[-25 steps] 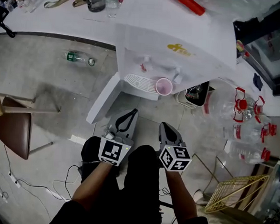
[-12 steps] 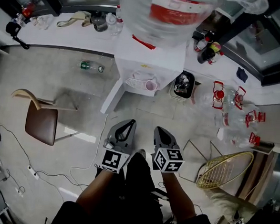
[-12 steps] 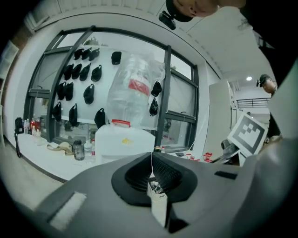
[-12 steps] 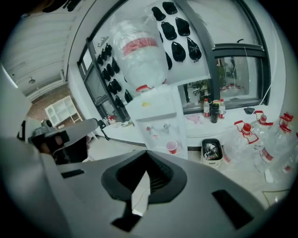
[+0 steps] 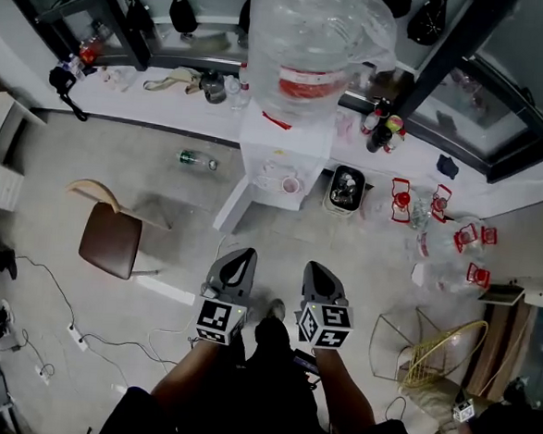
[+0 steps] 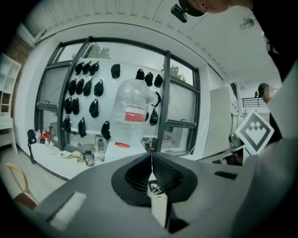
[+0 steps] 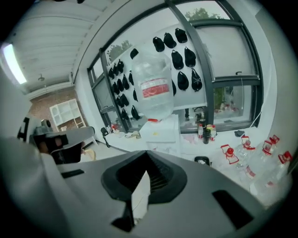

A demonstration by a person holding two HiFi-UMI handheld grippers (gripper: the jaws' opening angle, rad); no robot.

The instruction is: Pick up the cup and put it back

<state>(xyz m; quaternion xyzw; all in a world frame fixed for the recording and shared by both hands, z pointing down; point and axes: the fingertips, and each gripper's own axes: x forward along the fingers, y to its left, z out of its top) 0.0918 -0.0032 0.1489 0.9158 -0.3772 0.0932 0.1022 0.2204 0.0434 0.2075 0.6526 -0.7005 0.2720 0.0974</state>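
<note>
A small pink cup (image 5: pixel 290 185) stands on the drip tray of a white water dispenser (image 5: pixel 285 152), under its big clear bottle (image 5: pixel 315 52). Both grippers hang far back from it, over the floor and close to the person's body. The left gripper (image 5: pixel 240 256) is shut with nothing in it, and in the left gripper view its jaws meet in a thin line (image 6: pixel 151 157). To its right, the right gripper (image 5: pixel 316 269) is also shut and empty (image 7: pixel 147 155). The dispenser (image 7: pixel 162 131) and its bottle (image 6: pixel 132 111) show far off in both gripper views, where the cup is hidden.
A brown chair (image 5: pixel 110 239) stands to the left and a green bottle (image 5: pixel 194 160) lies on the floor. A black bin (image 5: pixel 345 190), red-capped water jugs (image 5: pixel 443 223) and a yellow wire basket (image 5: pixel 429 357) are to the right. Cables (image 5: pixel 56 308) trail on the floor.
The head view has pulled up and back, so the dispenser and cup look smaller and farther. Both shut grippers have risen with it, away from the dispenser. The cup stays on the tray.
</note>
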